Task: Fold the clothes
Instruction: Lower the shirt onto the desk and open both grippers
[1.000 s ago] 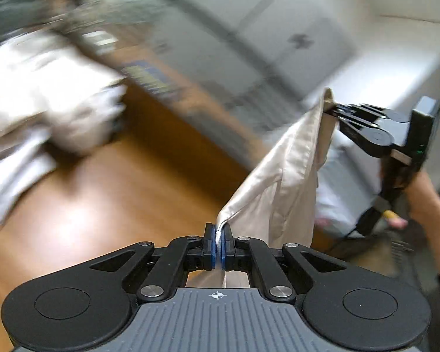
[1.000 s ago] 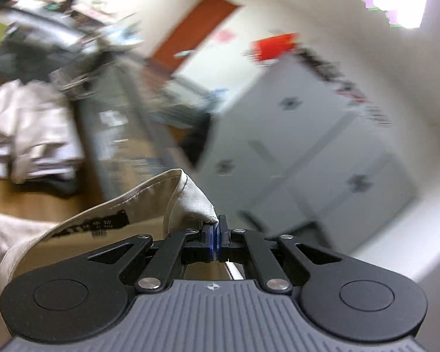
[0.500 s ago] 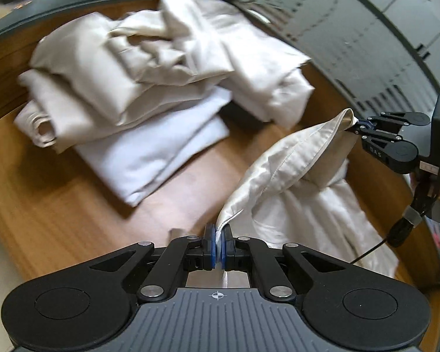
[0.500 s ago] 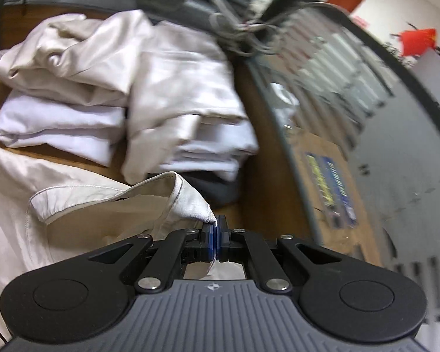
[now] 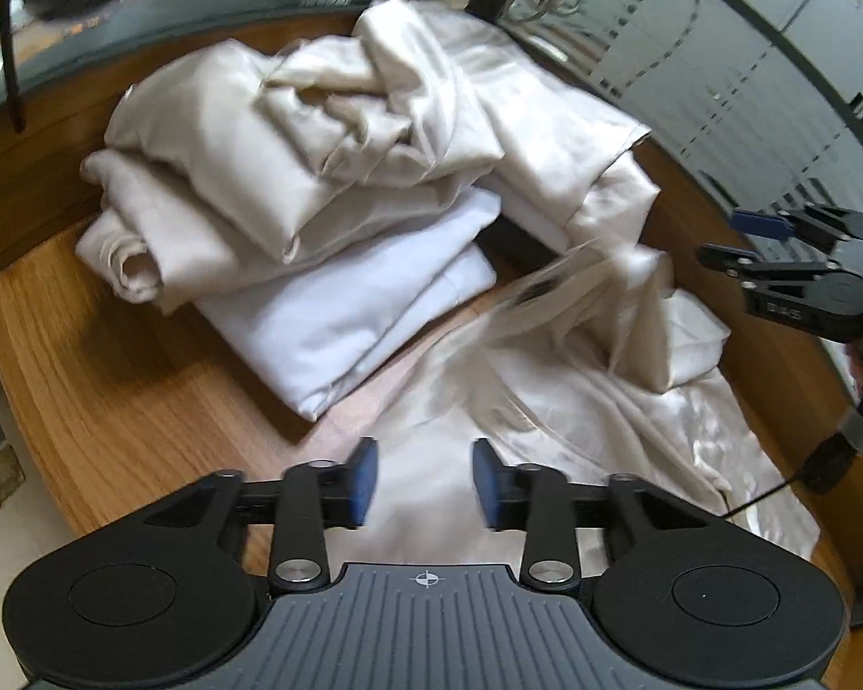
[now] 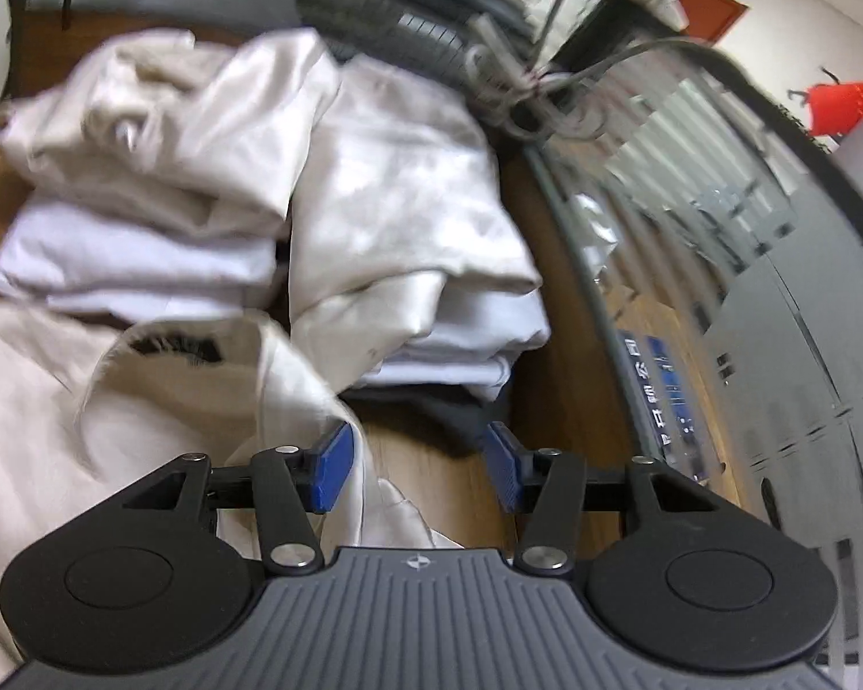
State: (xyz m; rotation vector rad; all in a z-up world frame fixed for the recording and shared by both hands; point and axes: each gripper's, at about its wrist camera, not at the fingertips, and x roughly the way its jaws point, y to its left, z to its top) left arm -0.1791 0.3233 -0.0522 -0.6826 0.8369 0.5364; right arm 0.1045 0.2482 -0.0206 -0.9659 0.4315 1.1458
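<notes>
Once both pinches on the cream garment (image 5: 592, 402) had let go, left gripper (image 5: 424, 477) and right gripper (image 6: 417, 466) spread wide and empty, dropped it onto the wooden table (image 5: 103, 379) beside the clothes pile (image 5: 316, 201), ready for folding.

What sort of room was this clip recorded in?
Probably an office rather than a home: a wooden table stands against a frosted-striped glass partition, loose cables hang there, and grey cabinets stand beyond.

Black claw (image 5: 424, 483), blue pads, grey ribbed body
</notes>
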